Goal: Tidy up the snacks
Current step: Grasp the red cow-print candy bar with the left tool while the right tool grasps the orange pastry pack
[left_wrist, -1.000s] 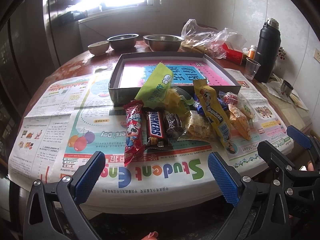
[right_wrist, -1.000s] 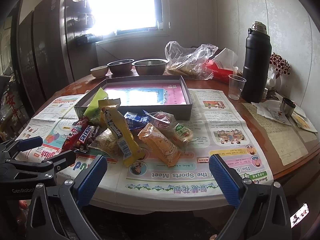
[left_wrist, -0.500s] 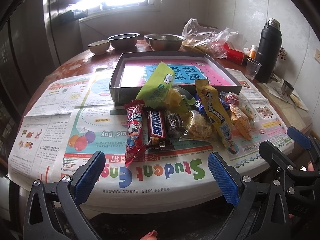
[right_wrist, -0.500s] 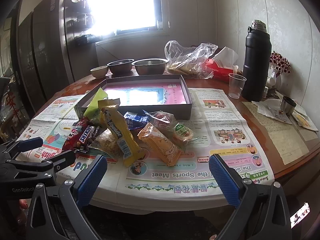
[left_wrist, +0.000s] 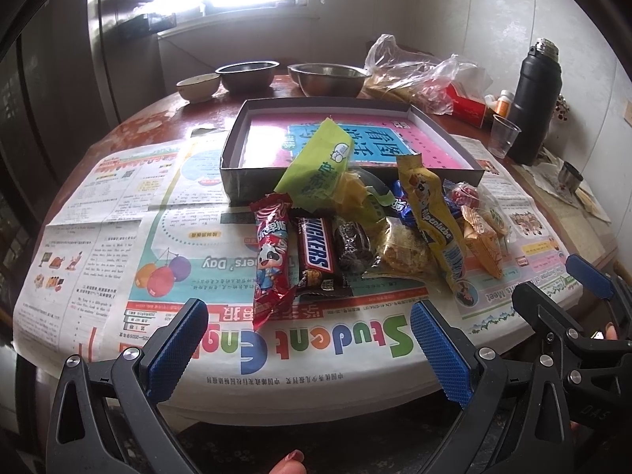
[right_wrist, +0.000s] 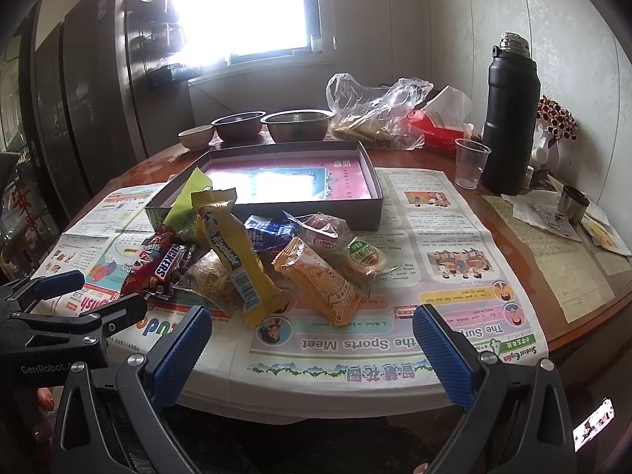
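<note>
A pile of wrapped snacks lies on newspaper in front of a shallow grey box [left_wrist: 237, 175] [right_wrist: 373, 205] with a pink floor. In the pile are a red packet [left_wrist: 270, 252], a Snickers bar [left_wrist: 316, 251] [right_wrist: 168, 264], a green packet [left_wrist: 322, 162] leaning on the box wall, a yellow Alpenliebe stick [left_wrist: 436, 225] [right_wrist: 237, 260] and an orange packet [right_wrist: 322, 282]. My left gripper [left_wrist: 308, 345] is open and empty at the table's near edge, just short of the red packet. My right gripper [right_wrist: 310, 351] is open and empty, just short of the orange packet.
Newspaper [left_wrist: 118, 245] covers the round table. At the back stand two steel bowls [left_wrist: 330, 79], a small white bowl [left_wrist: 197, 85] and a plastic bag [right_wrist: 375, 114]. A black flask [right_wrist: 509, 114] and a clear cup [right_wrist: 470, 162] stand at the right.
Both grippers have crept slightly forward toward the snack pile. Nothing on the table has moved.
</note>
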`<state>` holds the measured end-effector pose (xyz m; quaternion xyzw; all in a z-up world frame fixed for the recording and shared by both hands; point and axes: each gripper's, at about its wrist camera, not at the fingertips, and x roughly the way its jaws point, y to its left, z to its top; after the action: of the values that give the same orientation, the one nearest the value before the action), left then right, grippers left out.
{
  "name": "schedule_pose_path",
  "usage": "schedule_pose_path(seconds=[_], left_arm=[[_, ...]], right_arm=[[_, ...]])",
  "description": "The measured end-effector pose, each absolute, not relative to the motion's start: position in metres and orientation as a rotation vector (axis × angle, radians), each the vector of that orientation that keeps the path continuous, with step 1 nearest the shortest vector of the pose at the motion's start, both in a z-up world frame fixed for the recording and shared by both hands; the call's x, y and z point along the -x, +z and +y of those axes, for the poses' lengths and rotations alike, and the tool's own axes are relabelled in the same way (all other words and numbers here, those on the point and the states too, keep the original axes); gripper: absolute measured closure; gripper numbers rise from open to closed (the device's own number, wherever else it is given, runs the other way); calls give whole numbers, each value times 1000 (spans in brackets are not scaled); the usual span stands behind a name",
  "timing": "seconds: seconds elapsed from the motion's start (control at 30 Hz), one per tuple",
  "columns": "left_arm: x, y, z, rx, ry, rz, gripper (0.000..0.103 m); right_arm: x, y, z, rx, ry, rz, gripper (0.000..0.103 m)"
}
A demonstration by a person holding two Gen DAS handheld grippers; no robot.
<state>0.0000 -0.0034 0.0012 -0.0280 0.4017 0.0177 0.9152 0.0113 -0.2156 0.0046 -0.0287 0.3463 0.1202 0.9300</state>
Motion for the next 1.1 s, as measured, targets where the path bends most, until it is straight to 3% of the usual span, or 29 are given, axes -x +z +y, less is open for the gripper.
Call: schedule_pose_path(seconds=[0.8,1.1], left_arm=[[-45,-20,56,118,114,924,1],[-60,-28,55,98,106,951,7]], right_arm=[[-42,-5,-226,49,245,733,0],[-62,-17,-219,162,288,748,27]])
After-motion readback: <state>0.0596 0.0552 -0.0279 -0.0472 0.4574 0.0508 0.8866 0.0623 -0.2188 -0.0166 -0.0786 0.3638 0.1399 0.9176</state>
